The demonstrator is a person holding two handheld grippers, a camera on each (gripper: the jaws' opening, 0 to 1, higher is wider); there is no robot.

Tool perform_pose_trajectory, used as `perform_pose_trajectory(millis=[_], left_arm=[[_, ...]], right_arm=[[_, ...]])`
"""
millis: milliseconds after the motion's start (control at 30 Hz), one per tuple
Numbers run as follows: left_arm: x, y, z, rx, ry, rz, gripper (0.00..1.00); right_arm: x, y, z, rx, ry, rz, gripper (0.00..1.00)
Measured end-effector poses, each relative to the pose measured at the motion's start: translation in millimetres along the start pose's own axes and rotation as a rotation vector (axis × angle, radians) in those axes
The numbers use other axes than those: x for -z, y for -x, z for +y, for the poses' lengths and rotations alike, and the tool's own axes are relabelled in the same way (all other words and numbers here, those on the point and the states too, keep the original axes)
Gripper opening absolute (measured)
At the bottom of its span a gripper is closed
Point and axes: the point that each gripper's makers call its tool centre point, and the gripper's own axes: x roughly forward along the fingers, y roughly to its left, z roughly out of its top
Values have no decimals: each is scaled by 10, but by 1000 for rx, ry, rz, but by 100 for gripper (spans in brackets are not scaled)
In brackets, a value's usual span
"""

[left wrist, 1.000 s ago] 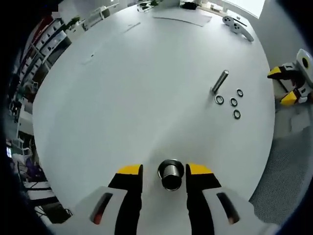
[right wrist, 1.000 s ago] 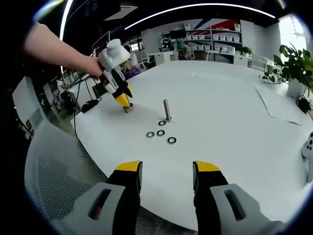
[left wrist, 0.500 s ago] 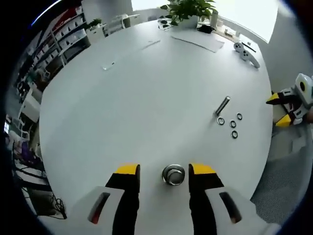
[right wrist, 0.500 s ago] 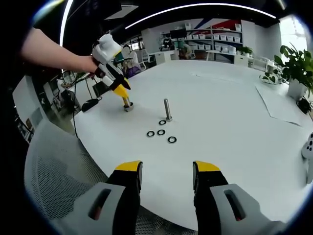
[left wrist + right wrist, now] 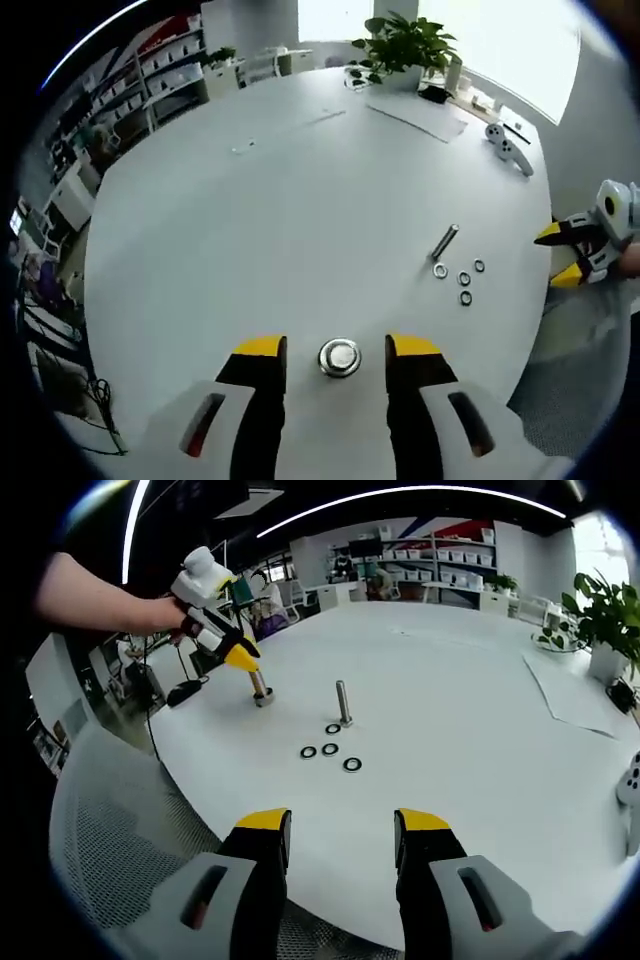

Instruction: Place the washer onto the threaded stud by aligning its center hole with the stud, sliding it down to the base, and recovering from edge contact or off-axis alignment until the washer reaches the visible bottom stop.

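An open office with shelving and potted plants is lying behind a large white round desk [image 5: 480,680]. In the right gripper view, a threaded stud [image 5: 343,704] is standing upright near the middle of the desk, and four washers [image 5: 330,750] are lying flat just beside its base, at about 6 o'clock from it and apart from it. At 9 o'clock of the stud, a second metal post [image 5: 261,690] is standing on the desk. The left claw [image 5: 240,658] is being held by a hand [image 5: 170,615] just above that post, tilted; in the left gripper view this claw [image 5: 338,347] is being kept released, its jaws flanking the post [image 5: 340,357] without touching. The right claw [image 5: 340,825] is being held released and empty near the desk edge.
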Motion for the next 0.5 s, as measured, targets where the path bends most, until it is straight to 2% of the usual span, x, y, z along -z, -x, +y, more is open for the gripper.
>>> perform_pose_trajectory(millis=[67, 200, 300, 367, 500], left_arm=[[39, 14, 23, -15, -13, -8, 38], [111, 50, 17, -12, 28, -11, 38], [131, 91, 1, -24, 39, -37, 38], [137, 110, 7, -38, 18, -58, 38], [213, 123, 40, -45, 43, -55, 38]], right_arm=[[2, -2, -3, 1, 1, 2, 44], [5, -4, 1, -1, 3, 3, 44], [9, -5, 5, -2, 5, 6, 44], [12, -5, 10, -3, 5, 7, 44], [12, -6, 11, -3, 6, 9, 44]])
